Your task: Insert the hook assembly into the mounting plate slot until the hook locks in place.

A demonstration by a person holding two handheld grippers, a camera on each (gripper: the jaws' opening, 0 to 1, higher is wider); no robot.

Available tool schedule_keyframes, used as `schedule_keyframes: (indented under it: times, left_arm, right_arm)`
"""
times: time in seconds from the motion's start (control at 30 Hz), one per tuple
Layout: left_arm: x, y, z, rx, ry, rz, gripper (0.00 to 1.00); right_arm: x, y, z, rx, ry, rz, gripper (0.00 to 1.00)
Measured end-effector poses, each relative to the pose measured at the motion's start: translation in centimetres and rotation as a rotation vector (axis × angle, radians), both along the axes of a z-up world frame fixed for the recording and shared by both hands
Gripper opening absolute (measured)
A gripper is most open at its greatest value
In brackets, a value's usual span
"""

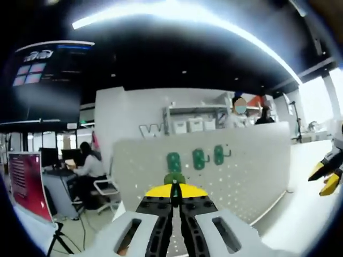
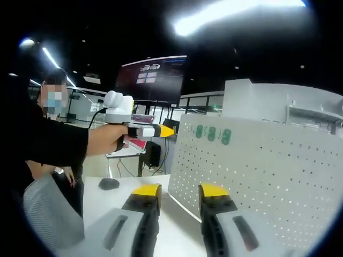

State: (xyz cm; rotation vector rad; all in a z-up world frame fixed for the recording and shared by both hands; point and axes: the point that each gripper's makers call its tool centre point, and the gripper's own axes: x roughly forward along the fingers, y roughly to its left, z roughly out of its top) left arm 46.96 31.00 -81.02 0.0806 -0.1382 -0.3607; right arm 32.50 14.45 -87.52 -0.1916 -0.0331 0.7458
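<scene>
Jaws of the left gripper [image 1: 173,194] pinch a green plastic hook assembly [image 1: 174,179] at their tips, ahead of a white perforated mounting plate [image 1: 252,176] bearing three green hooks [image 1: 196,158]; the right gripper [image 2: 179,199] stands open, empty. Next: line up with a slot

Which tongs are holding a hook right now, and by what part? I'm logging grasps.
The left tongs are shut on a green hook, gripped at its lower end. The right tongs are open, holding nothing.
</scene>
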Motion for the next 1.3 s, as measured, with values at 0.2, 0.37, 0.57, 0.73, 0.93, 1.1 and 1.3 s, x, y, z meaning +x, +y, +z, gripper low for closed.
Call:
schedule_keyframes:
  times: [0.2,0.37,0.57,0.73,0.93,1.1,1.3]
  left_arm:
    - [2.1,0.9,1.3,0.004,-0.022,0.032,0.03]
    - [3.7,1.6,1.9,0.005,-0.035,0.055,0.03]
    - [5.2,2.1,2.3,0.009,-0.044,0.073,0.03]
    - [6.2,2.2,2.2,0.033,-0.039,0.084,0.03]
    - [6.8,1.9,1.6,0.047,-0.026,0.089,0.03]
    - [7.1,1.9,1.5,0.039,-0.02,0.094,0.03]
    - [7.7,1.8,1.6,0.04,-0.021,0.103,0.03]
  right_arm:
    - [0.2,0.2,-0.7,0.002,0.029,0.004,0.26]
    - [0.2,0.2,-1.2,-0.002,0.045,0.002,0.26]
    - [0.6,-0.1,-1.6,-0.001,0.062,-0.008,0.26]
    - [0.7,-0.2,-1.7,0.001,0.066,-0.015,0.26]
    - [0.8,-0.2,-2.0,0.0,0.077,-0.017,0.26]
    - [0.9,-0.2,-2.2,-0.001,0.082,-0.018,0.26]
    - [1.0,-0.4,-2.2,0.004,0.086,-0.023,0.26]
